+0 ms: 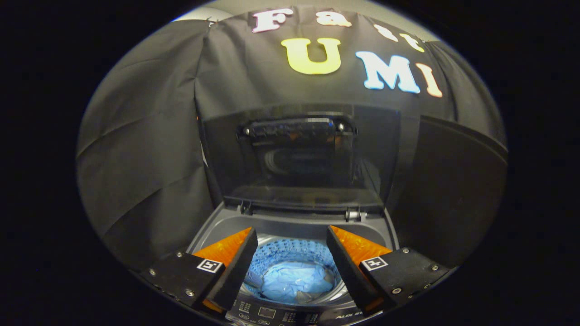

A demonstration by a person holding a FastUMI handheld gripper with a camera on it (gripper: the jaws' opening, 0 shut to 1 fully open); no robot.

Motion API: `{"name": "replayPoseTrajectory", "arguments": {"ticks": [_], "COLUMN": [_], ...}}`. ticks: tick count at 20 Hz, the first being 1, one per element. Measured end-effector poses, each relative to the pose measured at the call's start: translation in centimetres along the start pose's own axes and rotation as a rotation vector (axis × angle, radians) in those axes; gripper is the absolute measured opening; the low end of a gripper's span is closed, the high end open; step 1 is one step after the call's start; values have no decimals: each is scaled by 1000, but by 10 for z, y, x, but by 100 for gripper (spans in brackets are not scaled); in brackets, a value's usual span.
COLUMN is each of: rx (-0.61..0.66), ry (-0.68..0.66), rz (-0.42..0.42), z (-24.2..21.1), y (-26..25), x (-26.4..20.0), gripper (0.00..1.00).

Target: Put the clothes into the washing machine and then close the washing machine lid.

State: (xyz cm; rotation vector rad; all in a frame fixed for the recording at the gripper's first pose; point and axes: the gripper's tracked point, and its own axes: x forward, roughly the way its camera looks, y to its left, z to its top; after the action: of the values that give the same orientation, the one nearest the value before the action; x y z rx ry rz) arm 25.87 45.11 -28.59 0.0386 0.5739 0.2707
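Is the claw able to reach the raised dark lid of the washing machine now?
Probably yes. The claw is open and holds nothing, and the raised dark lid stands upright beyond its fingers with nothing between them.

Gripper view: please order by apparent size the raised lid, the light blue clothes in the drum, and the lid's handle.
1. Raised lid, standing open beyond the open gripper.
2. Light blue clothes, down in the drum.
3. Handle.
The clothes and handle look close in size, so their order is unsure.
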Motion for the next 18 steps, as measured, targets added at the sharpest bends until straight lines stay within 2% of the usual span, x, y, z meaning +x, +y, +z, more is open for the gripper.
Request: {"name": "replayPoseTrajectory", "arguments": {"ticks": [8,18], "rx": [-45,-16], "ry": [-256,-307], "rz": [19,-56], "z": [101,174], "y": [15,9], "x": [-11,47], "gripper": [95,95]}}
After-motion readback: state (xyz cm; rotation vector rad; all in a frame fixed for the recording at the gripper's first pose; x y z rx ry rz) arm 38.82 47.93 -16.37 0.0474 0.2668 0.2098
